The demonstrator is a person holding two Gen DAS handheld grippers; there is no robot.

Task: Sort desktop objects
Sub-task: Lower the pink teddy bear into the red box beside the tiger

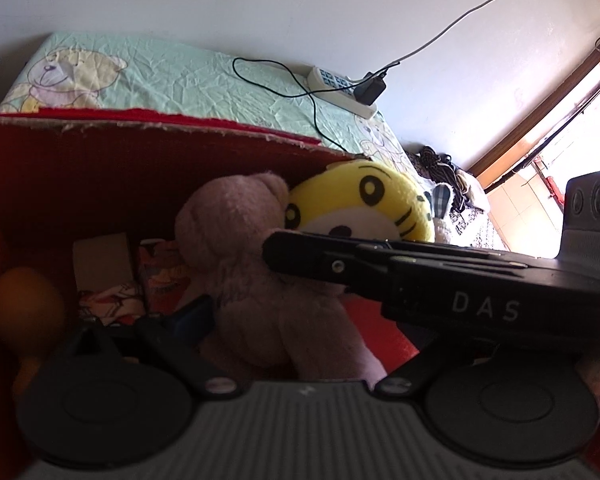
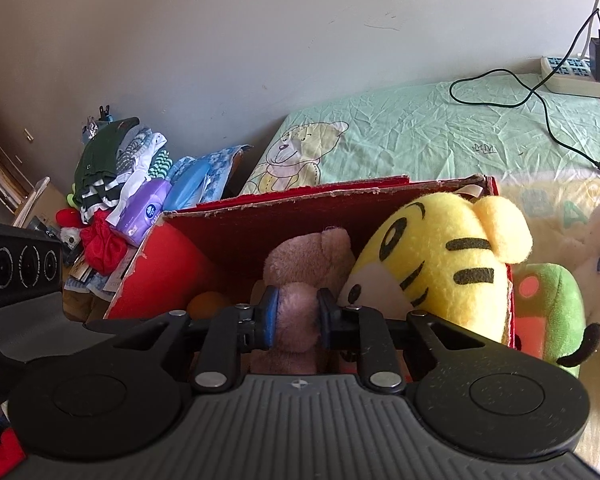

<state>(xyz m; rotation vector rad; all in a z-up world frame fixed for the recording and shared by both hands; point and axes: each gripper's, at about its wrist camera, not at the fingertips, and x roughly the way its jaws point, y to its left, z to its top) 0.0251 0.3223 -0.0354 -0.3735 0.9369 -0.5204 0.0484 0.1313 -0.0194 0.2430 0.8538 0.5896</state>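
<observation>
The right gripper [image 2: 295, 317] pinches the pink teddy bear [image 2: 300, 280] between its blue pads [image 2: 271, 316], low inside the red box [image 2: 236, 236]. Whether the left gripper [image 1: 196, 316] is spread or pressed together I cannot tell. Just beside the bear leans a yellow tiger plush [image 2: 440, 264]. Beyond the box lies a green bedsheet [image 2: 440, 128] carrying a white power strip [image 2: 572, 74].

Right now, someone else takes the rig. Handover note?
Right gripper: shut on the pink teddy bear, over the red box.
Left gripper: by the bear in the box; grip unclear.
In the box: yellow tiger plush, orange ball.
Left: release the bear, then sort the green plush lying outside the box.
</observation>
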